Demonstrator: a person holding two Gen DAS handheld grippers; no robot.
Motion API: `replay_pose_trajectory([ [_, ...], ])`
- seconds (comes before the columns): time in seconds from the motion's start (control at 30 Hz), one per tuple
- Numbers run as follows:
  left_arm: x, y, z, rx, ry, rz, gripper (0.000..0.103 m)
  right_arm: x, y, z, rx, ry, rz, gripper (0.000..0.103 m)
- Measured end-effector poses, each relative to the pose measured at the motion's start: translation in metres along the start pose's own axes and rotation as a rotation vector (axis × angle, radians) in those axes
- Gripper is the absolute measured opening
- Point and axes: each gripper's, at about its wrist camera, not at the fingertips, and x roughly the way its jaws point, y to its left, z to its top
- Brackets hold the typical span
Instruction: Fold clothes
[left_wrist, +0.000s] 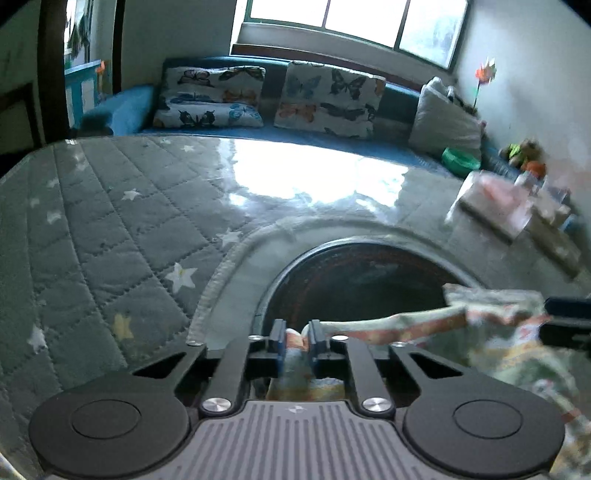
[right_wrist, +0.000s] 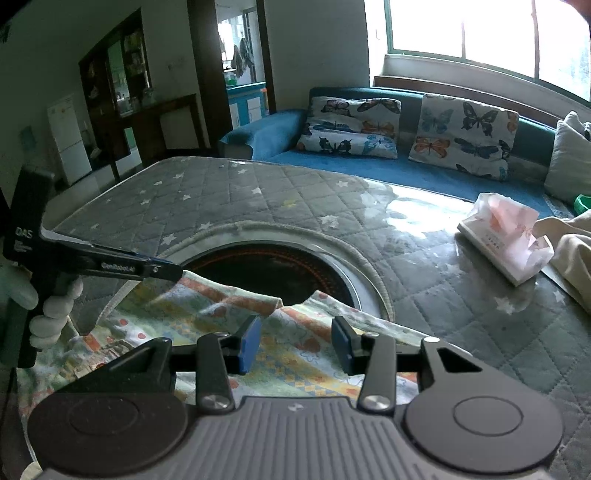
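A light patterned garment (right_wrist: 207, 317) with orange and green prints lies on the quilted table, its far edge over the dark round cooktop (right_wrist: 273, 273). My left gripper (left_wrist: 297, 341) is shut on a fold of this garment (left_wrist: 424, 325), which trails off to the right. In the right wrist view the left gripper (right_wrist: 173, 271) pinches the garment's far left corner, held by a white-gloved hand. My right gripper (right_wrist: 294, 343) is open just above the garment's middle, with cloth showing between its blue pads.
The grey star-quilted table cover (right_wrist: 236, 192) surrounds the cooktop (left_wrist: 362, 284). A tissue pack (right_wrist: 506, 240) and cream cloth (right_wrist: 572, 254) lie at the right. A blue sofa with butterfly cushions (right_wrist: 461, 129) stands behind the table.
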Motion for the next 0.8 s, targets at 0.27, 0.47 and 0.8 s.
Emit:
replay_pose_trajectory([
  [0.27,-0.06,-0.036,-0.03,0.107,-0.089,-0.247,0.005,-0.007,0.002,0.012,0.021,-0.033,0.04,0.042],
  [0.47,-0.06,-0.079,-0.074,0.275,0.006,-0.326,0.004,0.002,0.02,0.012,0.008,0.003,0.132,0.042],
  [0.8,-0.049,-0.085,-0.094,0.279,0.084,-0.334,0.006,0.027,0.082,0.022,-0.214,0.073,0.315,0.041],
])
